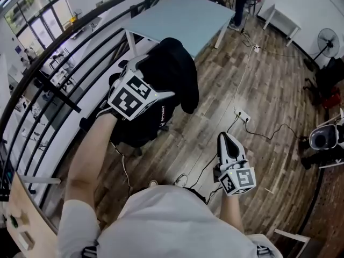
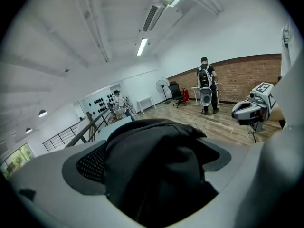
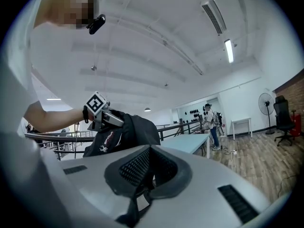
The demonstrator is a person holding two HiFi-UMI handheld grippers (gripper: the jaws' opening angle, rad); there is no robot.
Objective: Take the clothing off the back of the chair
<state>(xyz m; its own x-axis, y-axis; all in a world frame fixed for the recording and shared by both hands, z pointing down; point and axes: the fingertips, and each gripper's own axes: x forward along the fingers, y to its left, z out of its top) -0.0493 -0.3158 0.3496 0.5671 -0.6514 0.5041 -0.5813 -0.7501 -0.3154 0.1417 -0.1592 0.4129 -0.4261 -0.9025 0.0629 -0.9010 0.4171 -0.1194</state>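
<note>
**As draped on chair (image 1: 130, 144) back: clothing (image 1: 174, 74) between wide-open jaws of left gripper (image 1: 141, 64)**

Where hung over the top of the chair back, sits at 11 o'clock in the head view. Black, bunched at the top, falling down the 3 o'clock side. Carries a white logo low on the fabric. Covers nearly all of the chair, so little to tell of seat or base.

Fills the gap between the left jaws in the left gripper view. Shows those jaws spread wide, with bare pad surface visible at 9 o'clock and 3 o'clock of the bunch. Reads as not clamped: cloth between, no squeeze. Marker cube up toward the head camera, forearm running back to 7 o'clock.

At 5 o'clock, well apart from the chair: right gripper (image 1: 224, 140), tips toward 12 o'clock, over wood floor (image 1: 269, 85). Reads as closed in the right gripper view, pads together, nothing between. Looks from there at the left gripper on the clothing at 10 o'clock.

Beyond the chair at 12 o'clock: light blue table (image 1: 183, 20). From 8 to 12 o'clock: black railing (image 1: 59, 63). At 1 o'clock: standing person (image 1: 240, 4). At 2 o'clock: fan (image 1: 328, 39). Across the floor from 1 toward 5 o'clock: cable (image 1: 239, 85), ending near power strip (image 1: 243, 116).
</note>
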